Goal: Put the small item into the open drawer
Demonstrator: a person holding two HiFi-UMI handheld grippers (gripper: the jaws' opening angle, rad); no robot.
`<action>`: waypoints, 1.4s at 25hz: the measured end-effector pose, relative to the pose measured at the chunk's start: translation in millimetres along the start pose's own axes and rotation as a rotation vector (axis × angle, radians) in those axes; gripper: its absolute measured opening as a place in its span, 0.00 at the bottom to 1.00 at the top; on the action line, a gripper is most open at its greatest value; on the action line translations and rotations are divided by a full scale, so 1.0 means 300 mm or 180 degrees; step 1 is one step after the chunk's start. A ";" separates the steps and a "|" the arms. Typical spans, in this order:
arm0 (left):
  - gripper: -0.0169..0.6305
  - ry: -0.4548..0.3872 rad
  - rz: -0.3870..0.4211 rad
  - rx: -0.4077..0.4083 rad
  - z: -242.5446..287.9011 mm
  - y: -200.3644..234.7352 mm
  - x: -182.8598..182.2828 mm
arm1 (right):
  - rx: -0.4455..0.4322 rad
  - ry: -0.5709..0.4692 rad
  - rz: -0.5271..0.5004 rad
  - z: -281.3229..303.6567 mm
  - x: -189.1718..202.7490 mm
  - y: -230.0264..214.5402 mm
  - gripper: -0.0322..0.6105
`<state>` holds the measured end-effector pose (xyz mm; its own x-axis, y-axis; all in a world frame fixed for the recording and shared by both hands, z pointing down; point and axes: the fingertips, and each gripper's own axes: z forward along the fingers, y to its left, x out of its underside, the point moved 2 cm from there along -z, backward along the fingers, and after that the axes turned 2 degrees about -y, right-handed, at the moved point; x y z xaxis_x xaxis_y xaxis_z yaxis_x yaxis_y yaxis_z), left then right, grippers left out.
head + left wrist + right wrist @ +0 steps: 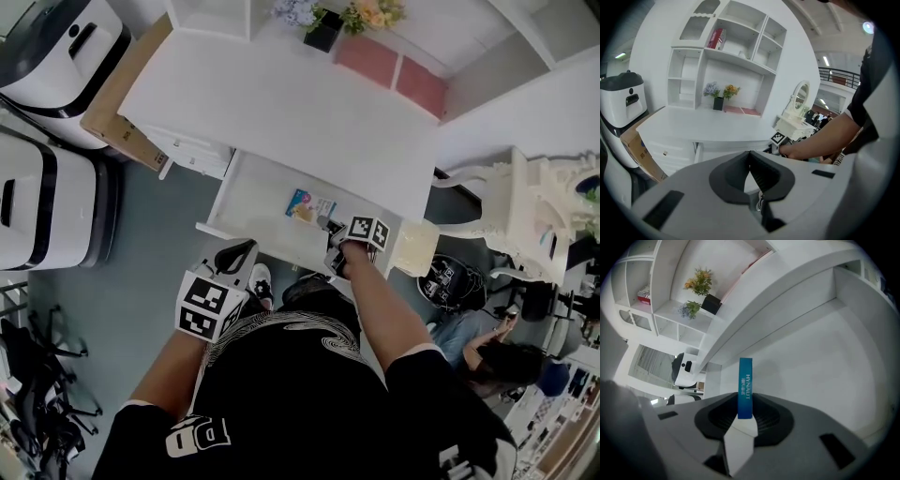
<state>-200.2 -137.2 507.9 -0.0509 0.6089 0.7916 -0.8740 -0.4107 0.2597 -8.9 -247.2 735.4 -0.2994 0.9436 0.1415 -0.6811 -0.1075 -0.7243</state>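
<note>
The right gripper (744,420) pinches the small blue box (745,385) edge-on over the open drawer (258,202) floor, seemingly ready to release (2 jaws narrow on it), while the left gripper (751,165), jaws together and empty, hangs clear.

R claw (745,420) pinches thin blue pkt (745,386) edge-on, over white drawer (825,366) interior.

White desk (281,103): top bare but for a black pot of flowers (323,33) at the far edge and two pink mats (367,58) just right of it. Drawer (253,202) pulled out toward the near side, white inside. Shelf unit (726,51) on the desk's far side, red box (716,38) in an upper compartment. Grey floor (141,281): cardboard box (117,103) against the desk's left side, white machines (47,197) further left.
</note>
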 end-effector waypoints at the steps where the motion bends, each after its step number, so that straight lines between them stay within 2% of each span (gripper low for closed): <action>1: 0.05 -0.0002 -0.0007 -0.0010 0.001 0.004 -0.004 | 0.0030 0.0013 0.0008 0.004 -0.001 -0.009 0.21; 4: 0.05 -0.0008 -0.0022 -0.0033 0.007 0.015 -0.012 | 0.0118 0.0075 -0.0019 0.018 -0.006 -0.037 0.22; 9: 0.05 0.0031 -0.0036 -0.0017 0.023 0.021 -0.005 | 0.0376 0.0212 -0.0238 0.026 -0.013 -0.091 0.23; 18: 0.05 0.0090 -0.0027 -0.0059 0.023 0.041 -0.006 | 0.0650 0.0289 -0.0401 0.041 -0.008 -0.155 0.26; 30: 0.05 0.0087 -0.0006 0.0025 0.045 0.020 -0.014 | 0.0763 0.0338 -0.0600 0.013 -0.009 -0.171 0.27; 35: 0.05 0.0074 0.0048 0.0105 0.052 0.005 -0.020 | 0.0666 0.0246 -0.0665 -0.017 -0.018 -0.139 0.27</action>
<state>-193.7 -152.1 512.0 -0.0755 0.6178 0.7827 -0.8566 -0.4421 0.2662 24.7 -246.2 761.4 -0.0921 0.9722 0.2153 -0.8478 0.0368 -0.5290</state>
